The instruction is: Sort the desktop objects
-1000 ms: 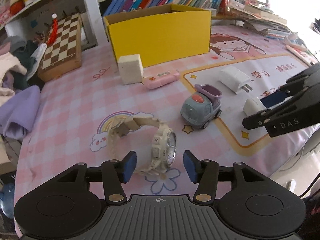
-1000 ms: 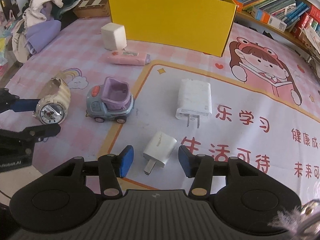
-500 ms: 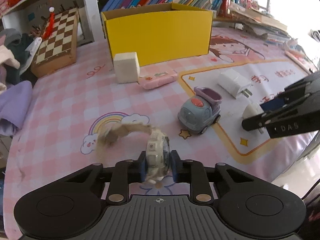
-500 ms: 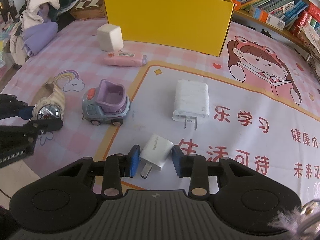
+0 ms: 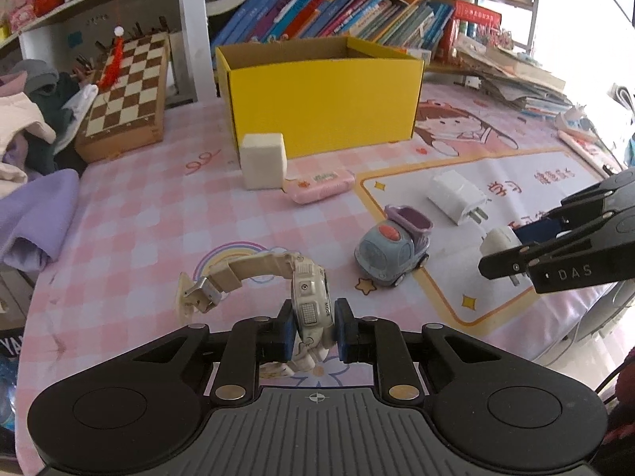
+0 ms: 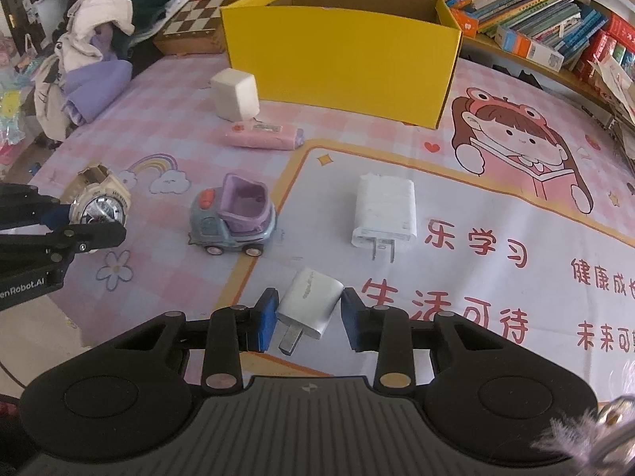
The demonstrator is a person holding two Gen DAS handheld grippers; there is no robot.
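My left gripper (image 5: pixel 312 331) is shut on a cream wristwatch (image 5: pixel 309 301) and holds it above the pink mat, its strap hanging out to the left. It also shows in the right wrist view (image 6: pixel 99 208). My right gripper (image 6: pixel 309 319) is shut on a small white plug adapter (image 6: pixel 311 303), lifted a little off the mat; the adapter also shows in the left wrist view (image 5: pixel 501 240). The open yellow box (image 5: pixel 321 105) stands at the back of the table.
On the mat lie a toy car (image 6: pixel 234 218), a large white charger (image 6: pixel 385 214), a pink tube (image 6: pixel 262 139) and a white cube (image 6: pixel 235 94). A chessboard (image 5: pixel 127 83) and clothes (image 5: pixel 31 206) are at the left. Books line the back.
Both grippers closed from open, the left on the watch and the right on the small adapter. Both objects have since risen off the mat, with the watch turned on edge.
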